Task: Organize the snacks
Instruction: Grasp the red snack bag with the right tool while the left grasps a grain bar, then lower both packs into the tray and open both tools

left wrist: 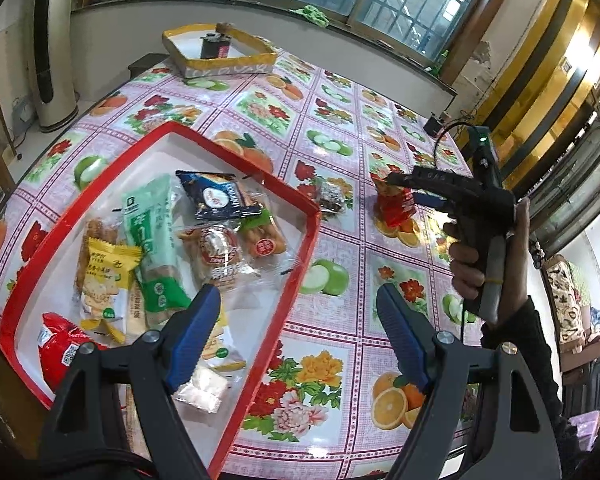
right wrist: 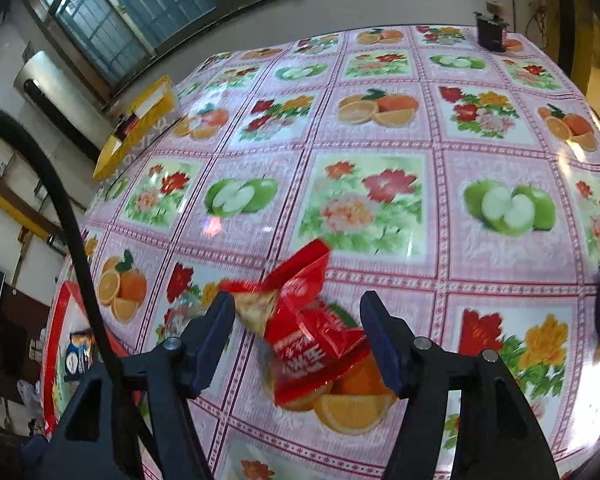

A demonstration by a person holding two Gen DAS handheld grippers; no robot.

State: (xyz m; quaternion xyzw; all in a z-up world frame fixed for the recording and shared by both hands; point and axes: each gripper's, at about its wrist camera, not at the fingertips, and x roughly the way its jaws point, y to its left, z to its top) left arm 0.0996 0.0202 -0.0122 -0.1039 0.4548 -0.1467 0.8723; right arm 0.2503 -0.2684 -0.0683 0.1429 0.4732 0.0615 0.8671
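Note:
A red-rimmed tray (left wrist: 236, 152) at the left holds several snack packs: a yellow one (left wrist: 104, 280), a green one (left wrist: 152, 240), a dark blue one (left wrist: 216, 196) and a red one (left wrist: 60, 344). My left gripper (left wrist: 296, 294) hovers open over the tray's right edge with nothing between its fingers. On the tablecloth to the right lies a crumpled red snack packet (left wrist: 396, 208) (right wrist: 312, 336). My right gripper (right wrist: 296, 304) (left wrist: 404, 192) is lowered around it, open, with the packet between the blue pads. I see no clear squeeze on it. A small dark snack (left wrist: 330, 196) lies just outside the tray.
A yellow-rimmed box (left wrist: 228, 64) (right wrist: 140, 128) with a black item (left wrist: 216, 46) inside stands at the table's far corner. A small black device (left wrist: 436, 124) (right wrist: 490, 34) sits at the far right edge. A hand (left wrist: 468, 264) holds the right gripper's handle. A fruit-and-flower cloth (right wrist: 380, 120) covers the table.

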